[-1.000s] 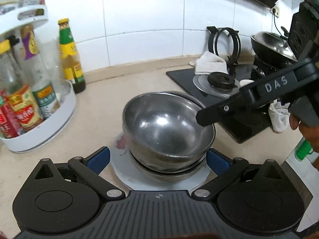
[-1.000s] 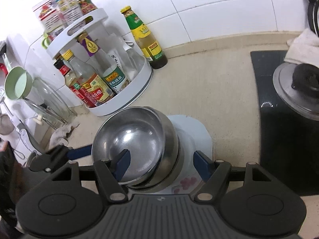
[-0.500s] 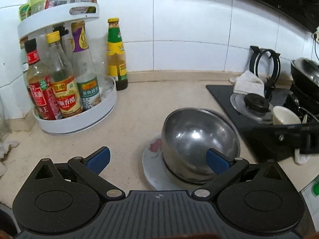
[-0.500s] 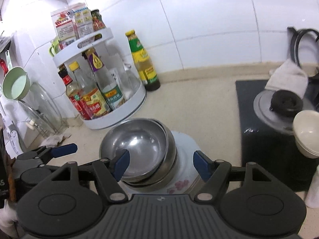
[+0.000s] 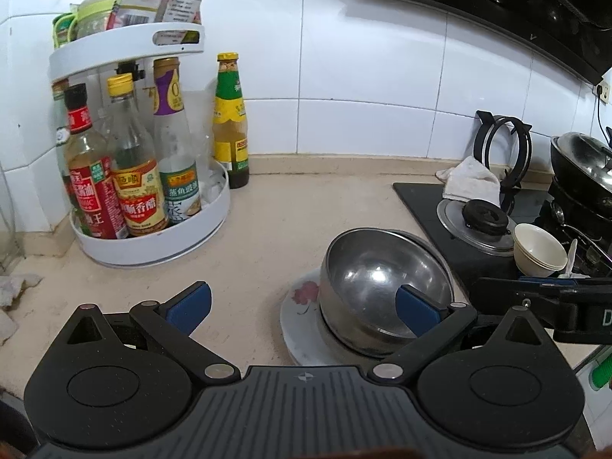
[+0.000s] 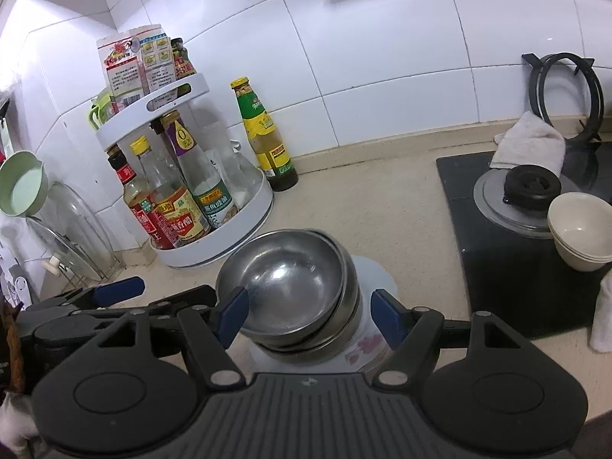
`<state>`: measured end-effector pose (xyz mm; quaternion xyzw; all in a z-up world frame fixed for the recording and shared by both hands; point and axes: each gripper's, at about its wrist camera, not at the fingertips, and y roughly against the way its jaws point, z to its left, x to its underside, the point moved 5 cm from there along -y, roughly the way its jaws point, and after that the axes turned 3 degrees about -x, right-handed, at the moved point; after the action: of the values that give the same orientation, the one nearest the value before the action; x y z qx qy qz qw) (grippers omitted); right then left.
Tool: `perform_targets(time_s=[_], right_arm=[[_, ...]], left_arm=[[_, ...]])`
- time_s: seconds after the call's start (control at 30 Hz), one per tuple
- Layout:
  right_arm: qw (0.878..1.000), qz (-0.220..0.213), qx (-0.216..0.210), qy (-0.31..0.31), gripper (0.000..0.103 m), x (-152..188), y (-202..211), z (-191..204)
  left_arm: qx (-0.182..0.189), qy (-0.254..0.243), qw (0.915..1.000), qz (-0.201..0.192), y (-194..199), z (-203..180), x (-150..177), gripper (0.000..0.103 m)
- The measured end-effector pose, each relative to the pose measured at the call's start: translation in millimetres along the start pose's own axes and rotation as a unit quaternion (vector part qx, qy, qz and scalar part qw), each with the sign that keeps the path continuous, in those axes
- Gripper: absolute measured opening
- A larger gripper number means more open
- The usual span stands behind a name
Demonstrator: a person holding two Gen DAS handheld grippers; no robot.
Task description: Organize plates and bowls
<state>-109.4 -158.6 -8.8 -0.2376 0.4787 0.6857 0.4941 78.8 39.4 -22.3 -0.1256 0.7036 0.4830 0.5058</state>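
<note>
Between open right tongs (image 6: 310,311): stacked steel bowls (image 6: 290,287) on plate (image 6: 376,279).

We look from both wrists, tilted down across the counter (image 5: 306,222) toward the tiled wall. Left view sits left of the bowls (image 5: 382,287); right view is nearer them (image 6: 290,283). Both share the rack (image 5: 153,229) (and stove (image 6: 516,267)).

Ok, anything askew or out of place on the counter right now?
The top steel bowl sits tilted and off-centre in the bowls under it, on the flowered plate. A stack of cream bowls stands on the black stovetop, apart from that pile.
</note>
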Motion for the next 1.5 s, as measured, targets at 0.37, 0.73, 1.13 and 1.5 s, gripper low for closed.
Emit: perform_targets(time_s=[0.37, 0.73, 1.13, 1.5], right_arm=[[1.000, 0.000, 0.018, -0.007, 0.068, 14, 6, 13], [1.000, -0.007, 0.021, -0.013, 0.068, 26, 19, 21], [0.999, -0.011, 0.030, -0.022, 0.068, 37, 28, 19], [0.999, -0.008, 0.041, -0.034, 0.068, 43, 31, 12]], left_arm=[[0.008, -0.001, 1.0000, -0.003, 11, 6, 8, 0.103], [0.001, -0.006, 1.0000, -0.005, 22, 9, 14, 0.103], [-0.005, -0.015, 0.9999, 0.006, 27, 3, 25, 0.103], [0.002, -0.006, 0.9993, 0.037, 19, -1, 36, 0.103]])
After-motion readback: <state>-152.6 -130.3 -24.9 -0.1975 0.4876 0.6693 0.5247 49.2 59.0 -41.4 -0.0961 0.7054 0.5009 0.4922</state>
